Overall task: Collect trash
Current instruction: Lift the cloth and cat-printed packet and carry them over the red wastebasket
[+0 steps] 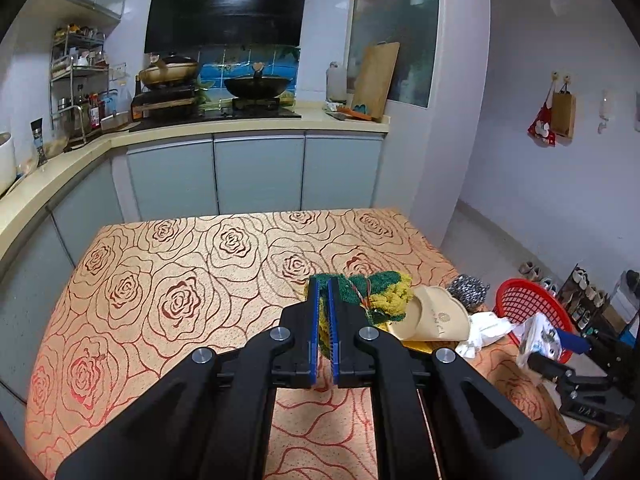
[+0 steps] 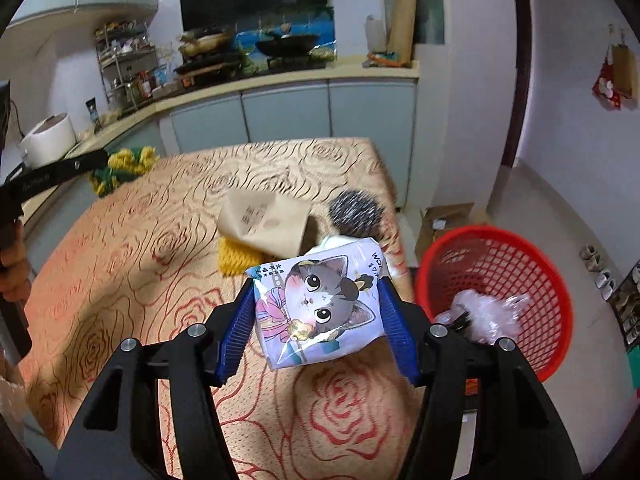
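Observation:
My left gripper (image 1: 323, 285) is shut on a green and yellow scrubbing cloth (image 1: 388, 292), held above the rose-patterned table (image 1: 180, 280). In the right wrist view that cloth (image 2: 124, 164) hangs at the far left. My right gripper (image 2: 318, 282) is shut on a tissue packet (image 2: 320, 308) printed with a cartoon cat, lifted over the table's right edge. A red mesh basket (image 2: 520, 240) stands on the floor just to its right, with crumpled clear plastic (image 2: 484, 312) inside. A flattened beige paper cup (image 2: 268, 220), a steel wool ball (image 2: 356, 208) and a yellow sponge (image 2: 236, 260) lie on the table.
Grey kitchen cabinets (image 1: 256, 176) and a counter run behind and left of the table. A cardboard box (image 2: 444, 216) sits on the floor beyond the basket. Shoes (image 2: 600, 276) line the right wall. A person's hand (image 2: 16, 272) shows at the left edge.

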